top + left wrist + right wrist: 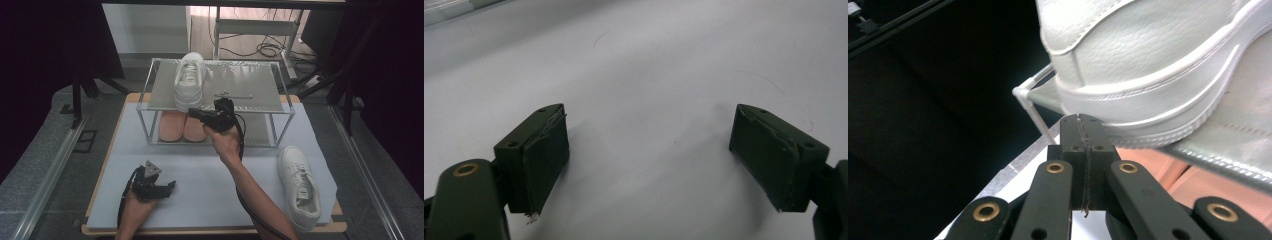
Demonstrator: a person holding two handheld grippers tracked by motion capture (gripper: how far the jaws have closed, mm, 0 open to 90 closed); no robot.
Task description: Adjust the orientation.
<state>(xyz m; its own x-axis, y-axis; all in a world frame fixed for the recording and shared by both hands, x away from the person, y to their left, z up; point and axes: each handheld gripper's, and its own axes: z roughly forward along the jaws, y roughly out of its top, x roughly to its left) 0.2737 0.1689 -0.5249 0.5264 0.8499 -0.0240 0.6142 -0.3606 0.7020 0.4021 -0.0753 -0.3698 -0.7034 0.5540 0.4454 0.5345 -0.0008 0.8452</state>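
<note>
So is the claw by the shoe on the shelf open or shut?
Shut. In the right gripper view the right claw has its jaws pressed together with nothing between them, just at the heel of the white shoe.

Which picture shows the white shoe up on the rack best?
The high view: the whole shoe sits on the rack's top shelf. The right gripper view has its heel close up, just beyond the shut right gripper.

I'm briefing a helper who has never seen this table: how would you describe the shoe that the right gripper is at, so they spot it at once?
Find the metal rack at the far side of the table. On its top shelf stands one white shoe, heel toward the person, with the shut right gripper at its heel. The other white shoe lies on the table at the near right, and the orange insoles lie on the lower shelf.
</note>
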